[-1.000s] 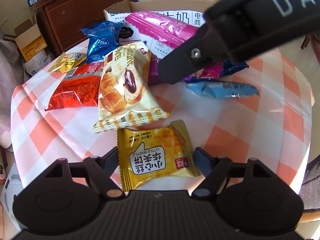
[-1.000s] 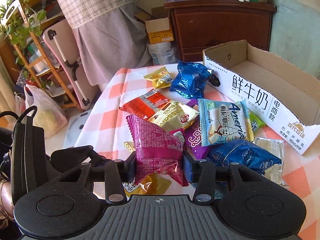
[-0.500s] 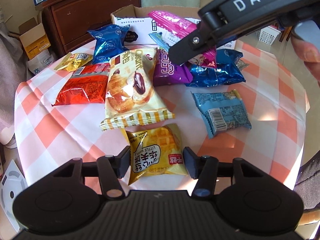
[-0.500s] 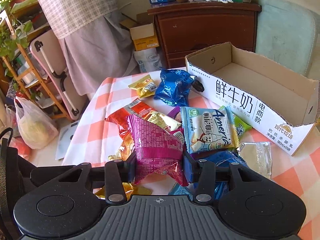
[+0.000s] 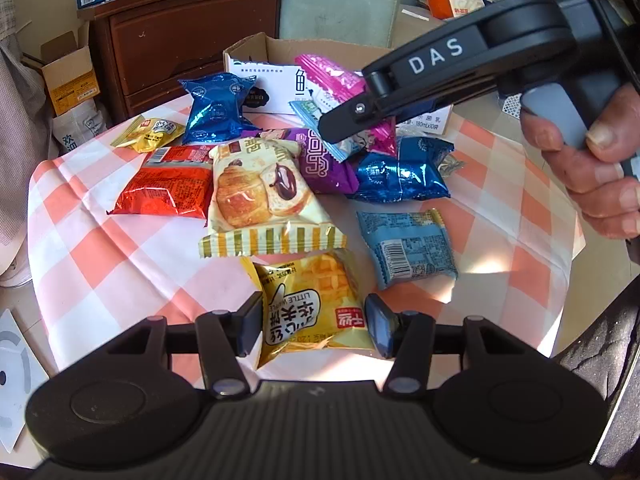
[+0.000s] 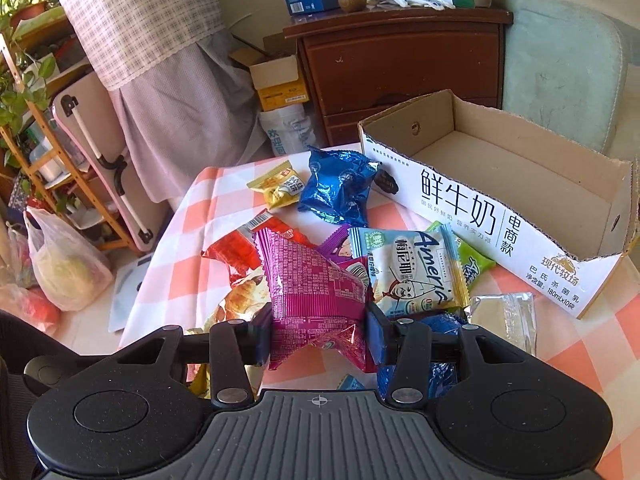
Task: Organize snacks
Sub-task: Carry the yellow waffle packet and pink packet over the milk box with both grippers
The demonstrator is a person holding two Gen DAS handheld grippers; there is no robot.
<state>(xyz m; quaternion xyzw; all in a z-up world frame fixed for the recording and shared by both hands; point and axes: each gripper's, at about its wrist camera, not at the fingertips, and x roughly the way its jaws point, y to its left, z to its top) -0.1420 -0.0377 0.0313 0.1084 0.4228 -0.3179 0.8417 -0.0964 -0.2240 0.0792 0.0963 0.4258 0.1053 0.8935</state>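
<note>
My left gripper [image 5: 314, 326] is shut on a yellow waffle packet [image 5: 310, 308], held just above the checked tablecloth [image 5: 120, 264]. My right gripper [image 6: 318, 338] is shut on a magenta snack packet [image 6: 316, 284] and holds it in the air over the pile; the packet also shows in the left wrist view [image 5: 344, 88] with the right gripper [image 5: 362, 120] around it. The open milk carton box [image 6: 480, 208] stands at the back right of the table and looks empty inside. Several snack packets lie between me and the box.
On the table lie a croissant packet [image 5: 260, 188], a red packet [image 5: 168, 184], blue foil packets [image 5: 216, 104], a purple packet [image 5: 324, 160], a light blue packet [image 5: 404, 248] and a small yellow packet [image 5: 150, 132]. A wooden dresser [image 6: 400, 68] stands behind the table.
The left gripper closed on the yellow waffle packet and lifted it back a little. The right gripper carried the magenta packet higher and nearer to the box.
</note>
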